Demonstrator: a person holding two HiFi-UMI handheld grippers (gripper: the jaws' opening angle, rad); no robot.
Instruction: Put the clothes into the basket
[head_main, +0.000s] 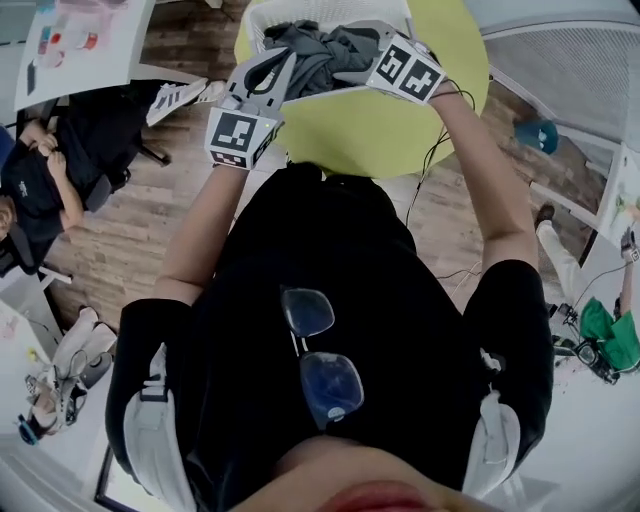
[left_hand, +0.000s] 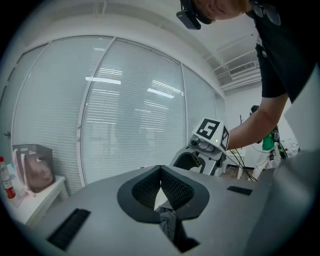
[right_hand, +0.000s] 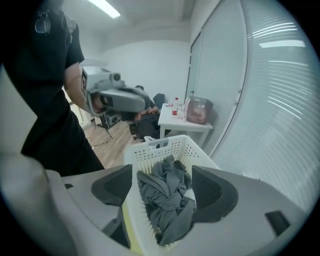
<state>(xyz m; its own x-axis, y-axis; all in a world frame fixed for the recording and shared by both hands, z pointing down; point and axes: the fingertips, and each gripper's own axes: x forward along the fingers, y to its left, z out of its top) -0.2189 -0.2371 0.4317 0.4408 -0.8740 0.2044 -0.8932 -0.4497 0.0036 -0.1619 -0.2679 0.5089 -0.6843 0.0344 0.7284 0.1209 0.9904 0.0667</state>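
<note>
The grey garment (right_hand: 167, 197) lies bunched in the white laundry basket (right_hand: 165, 145), directly ahead of the right tongs (right_hand: 165, 185) and framed between their two jaws. Those jaws stand spread wide and touch neither cloth nor basket wall. The left tongs (left_hand: 161, 170) are pressed together, with a twisted strip of grey fabric pinched low between the pads. From the head view that strip looks to be an edge of the same garment, trailing from the heap toward the left tongs, so the piece is in the basket but not yet let go. The basket stands on a round yellow-green counter (head_main: 380, 130), just beyond both tongs. The garment looks like soft, light knit fabric: limp, creased and apt to drape or snag on the basket's perforated wall, but not fragile or slippery. A pinch on any thick fold would hold it. A gathered ridge near the middle of the heap would lift more of it at once than a loose hem, which would leave the rest dangling. By count there is one basket, one counter and two tongs. There is one heap of grey clothing, which reads as a single garment, though the folds could hide a second piece.
</note>
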